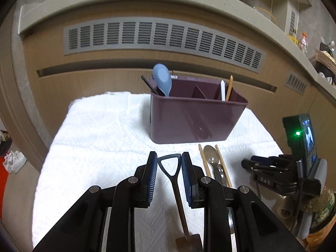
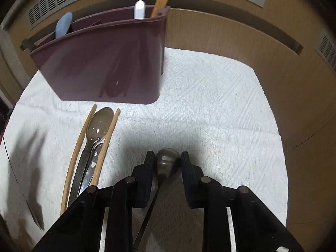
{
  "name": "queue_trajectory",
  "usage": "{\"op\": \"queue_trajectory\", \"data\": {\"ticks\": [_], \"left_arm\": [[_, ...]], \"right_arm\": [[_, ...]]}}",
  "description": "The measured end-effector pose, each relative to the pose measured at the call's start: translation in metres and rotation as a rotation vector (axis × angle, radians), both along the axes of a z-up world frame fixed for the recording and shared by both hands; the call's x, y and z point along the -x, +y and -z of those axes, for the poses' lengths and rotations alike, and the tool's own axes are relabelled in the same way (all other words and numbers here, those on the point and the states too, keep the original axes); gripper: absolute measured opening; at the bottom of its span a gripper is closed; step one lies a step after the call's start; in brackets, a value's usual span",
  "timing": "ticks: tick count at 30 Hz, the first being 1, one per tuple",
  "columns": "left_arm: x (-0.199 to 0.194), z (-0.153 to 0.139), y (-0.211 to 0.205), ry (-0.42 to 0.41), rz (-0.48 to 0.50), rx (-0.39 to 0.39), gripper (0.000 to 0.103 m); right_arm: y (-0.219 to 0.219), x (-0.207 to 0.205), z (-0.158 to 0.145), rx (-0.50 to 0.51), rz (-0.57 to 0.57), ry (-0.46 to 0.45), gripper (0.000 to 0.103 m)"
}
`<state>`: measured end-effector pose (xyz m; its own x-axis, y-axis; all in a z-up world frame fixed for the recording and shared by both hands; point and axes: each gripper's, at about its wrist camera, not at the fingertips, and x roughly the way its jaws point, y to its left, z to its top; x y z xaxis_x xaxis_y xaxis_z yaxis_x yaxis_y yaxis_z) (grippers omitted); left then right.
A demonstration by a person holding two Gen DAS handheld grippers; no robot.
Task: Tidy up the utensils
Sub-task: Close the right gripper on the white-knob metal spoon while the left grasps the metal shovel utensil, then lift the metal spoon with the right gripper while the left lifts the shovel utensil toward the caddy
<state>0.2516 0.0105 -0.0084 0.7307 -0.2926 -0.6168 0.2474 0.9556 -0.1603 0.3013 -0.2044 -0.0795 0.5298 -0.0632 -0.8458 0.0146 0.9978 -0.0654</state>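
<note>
both grippers are loading up for the caddy (image 1: 195,121), which is standing at the far side of the white cloth (image 1: 100,130). the left gripper (image 1: 169,169) is pinching the triangular handle of a shovel-shaped spoon (image 1: 178,193), angled down toward the caddy. the right gripper (image 2: 168,164) is pointing steeply down, its jaws pressing on what seems to be a brown spoon bowl (image 2: 167,163), though it is blurred. next, each utensil needs lifting over the rim and dropping into a fitting compartment. chopsticks (image 2: 84,138) and another spoon (image 2: 98,124) are lying near the caddy.

Maroon utensil caddy (image 1: 189,117) upright; spoon (image 2: 98,126) btwn chopsticks (image 2: 79,147).
</note>
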Motion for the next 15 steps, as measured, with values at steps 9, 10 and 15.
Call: {"op": "queue_trajectory", "data": {"ticks": [9,10,15], "left_arm": [[0.028,-0.026,0.002,-0.070,0.001,-0.002,0.024],[0.031,-0.029,0.001,-0.078,0.002,-0.006,0.024],[0.043,-0.040,-0.003,-0.100,0.012,-0.026,0.024]], "right_arm": [[-0.005,0.053,-0.053,-0.050,-0.085,-0.184,0.021],[-0.005,0.062,-0.059,-0.050,-0.098,-0.207,0.016],[0.001,0.084,-0.080,-0.037,-0.144,-0.276,0.003]]}}
